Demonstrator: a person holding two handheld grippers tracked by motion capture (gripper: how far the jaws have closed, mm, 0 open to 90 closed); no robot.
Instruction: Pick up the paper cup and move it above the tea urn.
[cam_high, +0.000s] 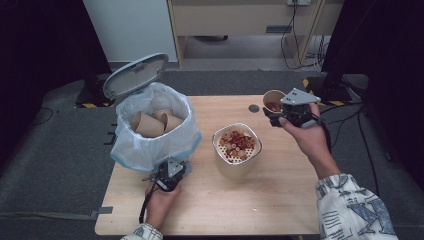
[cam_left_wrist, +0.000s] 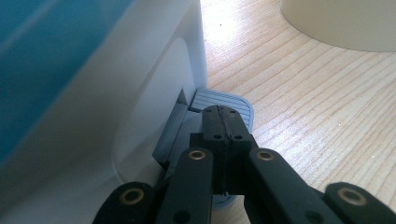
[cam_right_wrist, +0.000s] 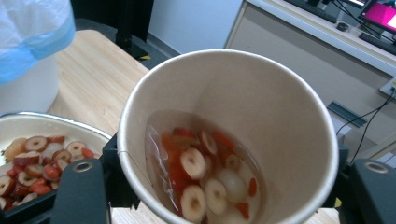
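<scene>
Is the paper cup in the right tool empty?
No, in the right gripper view the paper cup holds liquid with sliced red fruit pieces at its bottom.

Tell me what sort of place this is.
Probably an office or lab set up for recording: a wooden table on grey carpet, a desk with a lit monitor and loose cables behind it.

Light wooden table (cam_high: 280, 200): white pedal bin (cam_high: 150, 145), strainer pot (cam_high: 236, 150), small dark disc (cam_high: 254, 108).
</scene>
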